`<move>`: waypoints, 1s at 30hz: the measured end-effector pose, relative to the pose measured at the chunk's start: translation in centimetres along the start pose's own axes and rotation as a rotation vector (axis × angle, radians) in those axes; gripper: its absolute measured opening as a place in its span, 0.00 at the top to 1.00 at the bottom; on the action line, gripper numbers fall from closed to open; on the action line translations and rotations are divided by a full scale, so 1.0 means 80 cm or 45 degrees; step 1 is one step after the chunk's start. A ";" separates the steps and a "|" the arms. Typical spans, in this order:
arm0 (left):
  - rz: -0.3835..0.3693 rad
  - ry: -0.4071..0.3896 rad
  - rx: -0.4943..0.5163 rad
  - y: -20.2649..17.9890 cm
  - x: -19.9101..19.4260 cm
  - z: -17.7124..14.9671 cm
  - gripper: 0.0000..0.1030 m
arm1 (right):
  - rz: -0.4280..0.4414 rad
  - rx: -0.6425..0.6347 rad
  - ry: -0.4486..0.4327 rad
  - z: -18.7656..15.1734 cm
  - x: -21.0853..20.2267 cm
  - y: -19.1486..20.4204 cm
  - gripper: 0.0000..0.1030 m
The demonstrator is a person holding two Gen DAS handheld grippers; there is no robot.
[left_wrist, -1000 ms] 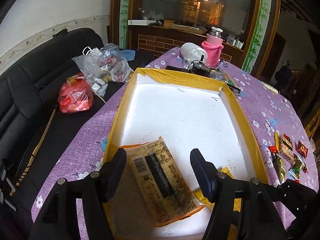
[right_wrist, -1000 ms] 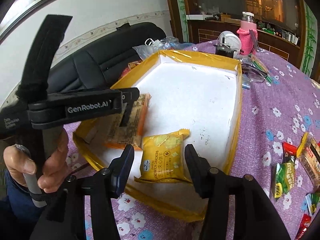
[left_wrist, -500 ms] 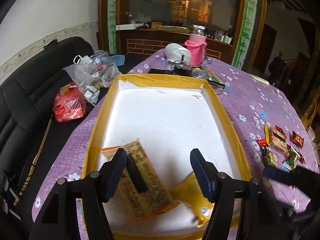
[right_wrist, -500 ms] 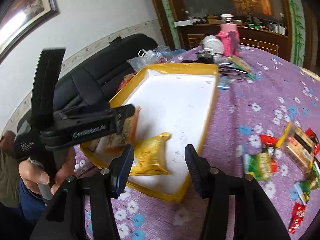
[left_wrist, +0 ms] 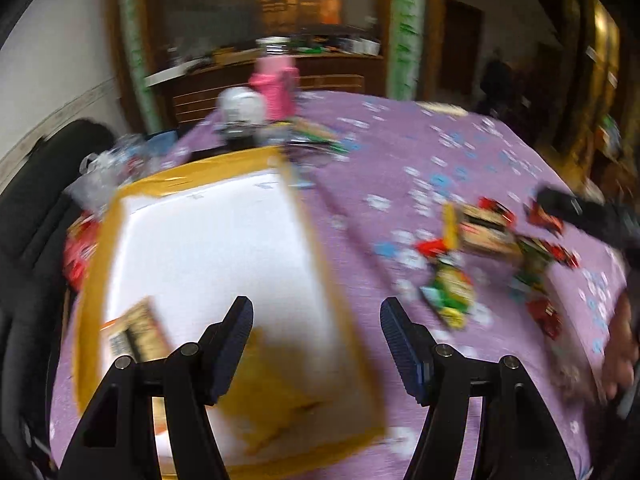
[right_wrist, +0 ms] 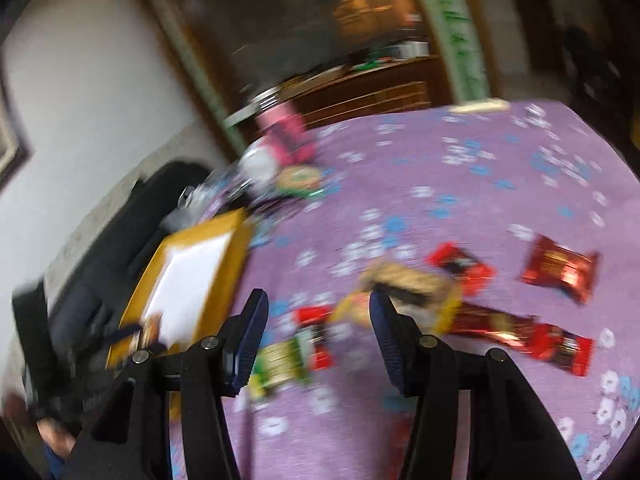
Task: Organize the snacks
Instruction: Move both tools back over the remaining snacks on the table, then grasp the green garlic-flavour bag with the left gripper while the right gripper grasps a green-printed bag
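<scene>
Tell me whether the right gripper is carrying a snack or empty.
Empty. The right gripper has its jaws apart with nothing between them; the loose snacks lie on the purple tablecloth.

A broad strip of purple flowered tabletop (right_wrist: 420,184) is lying bare between the yellow-rimmed white tray (left_wrist: 304,240) and the scattered pile of red, green and tan snack wrappers (right_wrist: 460,292), giving a claw room to pass. A pink bottle (left_wrist: 274,84) and white rounded object (left_wrist: 240,110) are crowding the far edge.
</scene>
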State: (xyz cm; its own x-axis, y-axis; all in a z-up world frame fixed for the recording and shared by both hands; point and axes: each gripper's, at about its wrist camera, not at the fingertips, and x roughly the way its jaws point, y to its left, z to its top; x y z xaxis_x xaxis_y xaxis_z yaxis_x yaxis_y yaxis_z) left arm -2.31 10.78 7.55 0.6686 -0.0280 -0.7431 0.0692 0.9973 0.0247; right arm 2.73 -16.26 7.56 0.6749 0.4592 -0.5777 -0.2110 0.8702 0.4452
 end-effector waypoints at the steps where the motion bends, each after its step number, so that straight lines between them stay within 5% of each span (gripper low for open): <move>1: -0.018 0.013 0.038 -0.016 0.004 0.001 0.32 | -0.009 0.038 -0.003 0.003 -0.001 -0.012 0.50; 8: -0.035 0.068 0.308 -0.110 0.032 -0.001 0.24 | -0.010 0.258 0.016 0.007 -0.005 -0.072 0.50; 18: 0.058 0.140 0.327 -0.130 0.081 0.004 0.25 | -0.087 0.233 0.146 -0.009 0.017 -0.064 0.44; 23: 0.039 0.155 0.319 -0.136 0.092 -0.003 0.54 | -0.135 0.237 0.196 -0.019 0.026 -0.065 0.44; 30: 0.028 0.117 0.266 -0.131 0.087 0.000 0.57 | -0.184 0.149 0.271 -0.043 0.047 -0.045 0.43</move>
State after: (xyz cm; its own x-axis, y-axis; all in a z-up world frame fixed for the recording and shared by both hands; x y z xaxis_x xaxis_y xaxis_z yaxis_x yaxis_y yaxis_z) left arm 1.64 0.11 2.10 0.6019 0.0095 -0.7985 0.2133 0.9617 0.1723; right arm 3.57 -17.01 1.42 0.5254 0.3698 -0.7663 -0.0317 0.9085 0.4167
